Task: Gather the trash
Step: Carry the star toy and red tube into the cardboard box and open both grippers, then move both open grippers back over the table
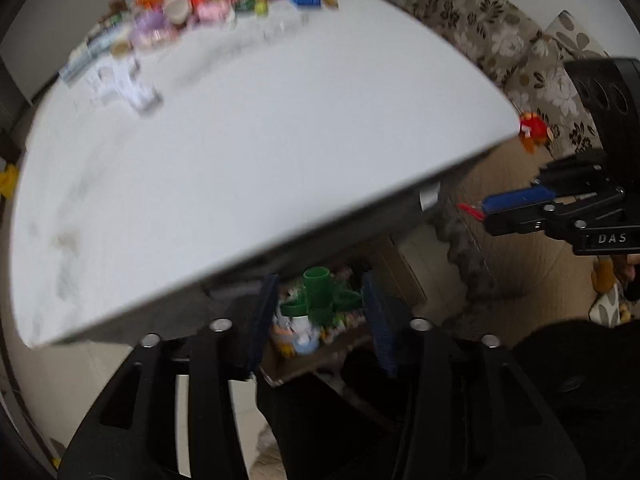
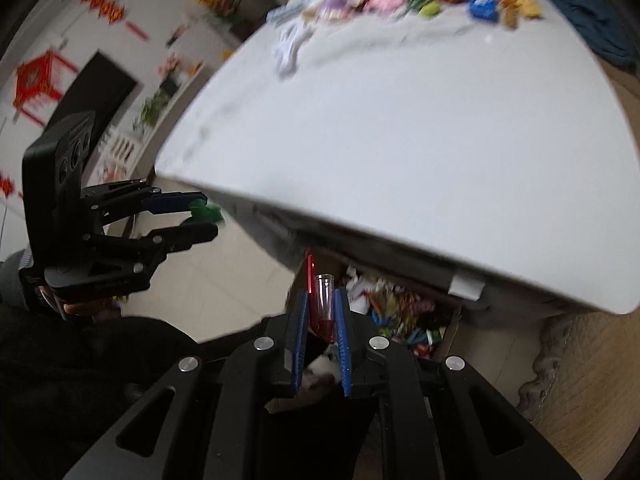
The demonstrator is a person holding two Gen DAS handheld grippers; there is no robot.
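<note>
My left gripper (image 1: 318, 312) is open, and a green plastic piece (image 1: 320, 296) sits loose between its fingers above a cardboard box of trash (image 1: 304, 364) below the table edge. In the right wrist view the left gripper (image 2: 200, 220) shows at left with the green piece (image 2: 206, 210) at its tips. My right gripper (image 2: 322, 320) is shut on a clear red tube (image 2: 323, 304) over the box of wrappers (image 2: 400, 316). The right gripper (image 1: 480, 210) with the red tube (image 1: 469, 210) also shows in the left wrist view. A pile of trash (image 1: 224, 4) lies at the table's far end.
The white table (image 1: 240, 160) fills the middle of both views. A crumpled white paper (image 1: 124, 84) lies on it. A floral sofa (image 1: 500, 40) with a red toy (image 1: 534, 128) stands at right. A blue cloth (image 2: 592, 28) lies beyond the table.
</note>
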